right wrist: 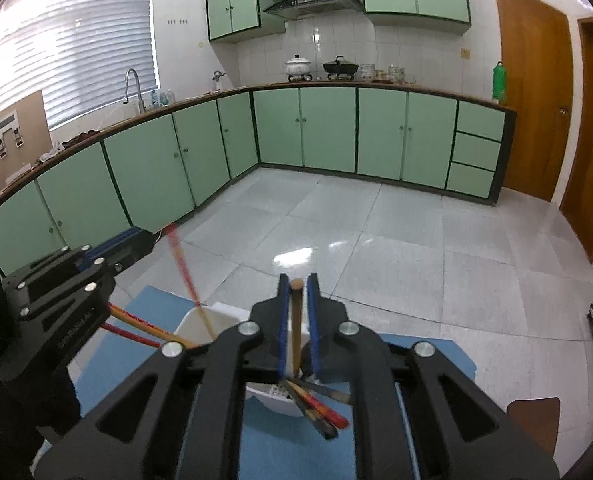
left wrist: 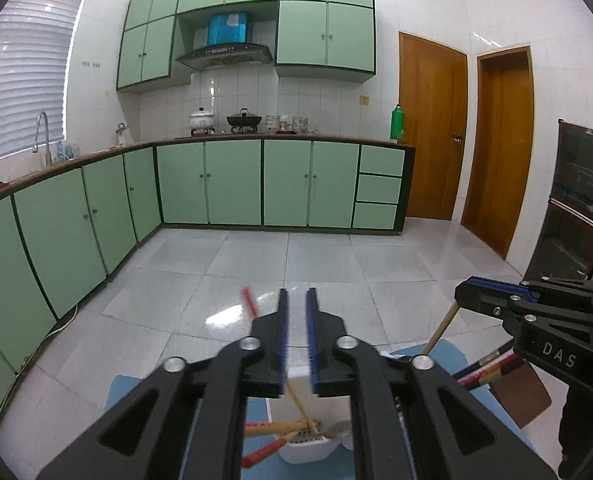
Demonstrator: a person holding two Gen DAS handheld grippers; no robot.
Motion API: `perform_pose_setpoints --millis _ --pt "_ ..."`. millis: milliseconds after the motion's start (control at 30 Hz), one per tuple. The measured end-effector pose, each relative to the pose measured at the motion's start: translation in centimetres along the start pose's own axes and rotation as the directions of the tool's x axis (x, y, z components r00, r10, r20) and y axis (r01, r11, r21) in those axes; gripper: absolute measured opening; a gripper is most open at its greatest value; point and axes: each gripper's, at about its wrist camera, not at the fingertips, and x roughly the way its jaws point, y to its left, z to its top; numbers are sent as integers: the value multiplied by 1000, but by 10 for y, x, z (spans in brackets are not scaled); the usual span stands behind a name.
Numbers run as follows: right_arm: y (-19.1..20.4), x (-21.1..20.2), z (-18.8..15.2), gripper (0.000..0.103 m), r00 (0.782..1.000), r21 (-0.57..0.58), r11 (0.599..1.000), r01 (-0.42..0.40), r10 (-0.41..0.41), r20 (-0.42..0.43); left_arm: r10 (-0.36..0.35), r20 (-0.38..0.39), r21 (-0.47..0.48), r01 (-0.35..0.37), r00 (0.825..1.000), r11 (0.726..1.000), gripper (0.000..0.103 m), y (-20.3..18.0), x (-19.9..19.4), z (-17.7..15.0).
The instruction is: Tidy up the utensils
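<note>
Right claw (right wrist: 296, 308) is pinched on a wooden stick (right wrist: 296, 320), maybe a chopstick, held upright just above the white holder (right wrist: 200, 322). My left claw (left wrist: 296, 336) is nearly closed and I see nothing in it. A reddish chopstick (right wrist: 180, 264) looks blurry, leaning out of the holder. More chopsticks (right wrist: 316, 404) lie in the holder, sticking out over its edge. The holder sits on a blue mat (right wrist: 108, 360) on the worktop. I think these sticks are light, stiff and a bit slippery, so I would grab near the middle.
</note>
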Motion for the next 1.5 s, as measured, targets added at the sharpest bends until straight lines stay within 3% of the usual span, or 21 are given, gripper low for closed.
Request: perform_pose_setpoints --millis 267,333,500,700,1000,1500 --pt "-20 -67 -14 54 988 54 995 90 -96 118 20 61 -64 -16 998 998 63 12 -61 -3" --pt "-23 -84 -26 70 984 60 991 117 -124 127 24 64 -72 -19 998 997 67 13 -77 -8" --pt "-26 -117 -66 83 983 89 987 131 -141 117 38 53 -92 -33 998 995 78 13 -112 -32" --pt "-17 -146 -116 90 988 104 987 124 -133 83 64 6 -92 -63 998 994 86 3 -148 -66" --pt "17 -180 -156 97 992 54 993 109 -112 63 80 -21 -56 -81 997 995 95 -17 -196 -95" --pt "49 -242 -152 97 989 32 999 30 -35 143 63 17 -39 -62 998 997 96 -37 -260 -101"
